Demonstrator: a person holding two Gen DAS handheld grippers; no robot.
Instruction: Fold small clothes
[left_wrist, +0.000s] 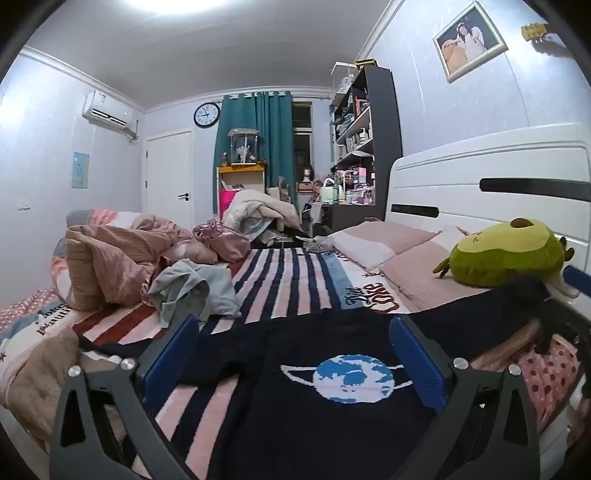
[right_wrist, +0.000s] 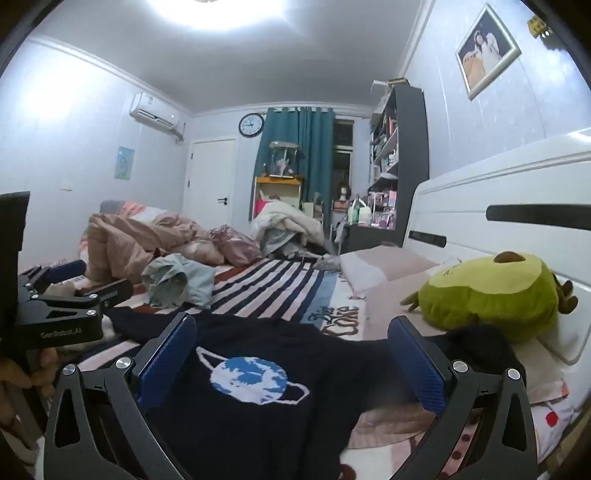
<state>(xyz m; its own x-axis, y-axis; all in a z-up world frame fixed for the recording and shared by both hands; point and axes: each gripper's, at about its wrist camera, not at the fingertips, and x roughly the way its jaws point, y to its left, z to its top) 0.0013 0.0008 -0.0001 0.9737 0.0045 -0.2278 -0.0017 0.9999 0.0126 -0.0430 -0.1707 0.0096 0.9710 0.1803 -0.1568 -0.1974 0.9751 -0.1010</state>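
A small navy sweater with a blue planet design lies spread flat on the striped bedspread. It also shows in the right wrist view. My left gripper is open and empty, its blue fingers standing wide over the sweater's front. My right gripper is open and empty, just above the sweater's right half. The left gripper shows from the side in the right wrist view, with its jaws apart at the sweater's left edge.
A crumpled grey-green garment and a pink quilt lie at the left. Pink pillows and a green plush toy lie against the white headboard. More clothes lie at the near right.
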